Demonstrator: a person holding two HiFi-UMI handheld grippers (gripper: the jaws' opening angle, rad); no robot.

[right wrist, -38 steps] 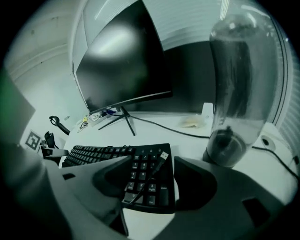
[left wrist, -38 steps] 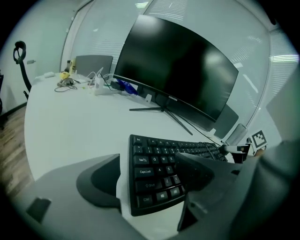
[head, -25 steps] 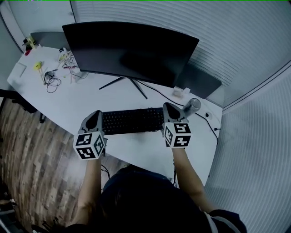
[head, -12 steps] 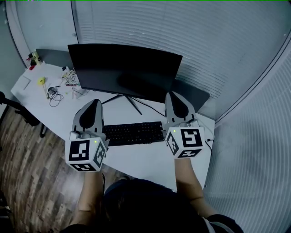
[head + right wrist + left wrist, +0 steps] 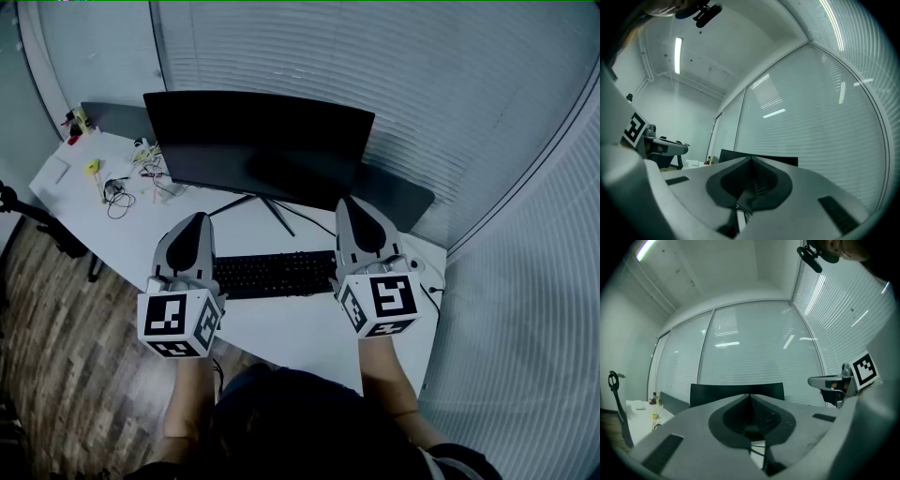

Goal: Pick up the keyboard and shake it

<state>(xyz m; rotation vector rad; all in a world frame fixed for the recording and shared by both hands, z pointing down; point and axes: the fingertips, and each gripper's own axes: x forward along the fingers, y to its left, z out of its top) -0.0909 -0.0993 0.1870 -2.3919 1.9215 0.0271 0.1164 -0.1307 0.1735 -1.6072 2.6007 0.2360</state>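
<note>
A black keyboard (image 5: 277,274) lies on the white desk (image 5: 281,328) in front of the monitor. In the head view my left gripper (image 5: 194,220) hangs above the keyboard's left end and my right gripper (image 5: 356,206) above its right end. Both are well off the desk and point level toward the monitor. In the left gripper view the left gripper (image 5: 750,397) has its jaws shut with nothing between them. The right gripper (image 5: 751,159) looks the same in its own view: shut and empty. The keyboard shows in neither gripper view.
A wide black curved monitor (image 5: 262,141) on a stand fills the desk's back. Cables and small items (image 5: 112,183) lie at the desk's left end. A dark grey flat panel (image 5: 403,192) sits behind the monitor at right. Window blinds close off the back and right.
Both grippers have risen from the keyboard's two ends and now look larger in the head view. The keyboard stays on the desk. The head view has shifted a little.
</note>
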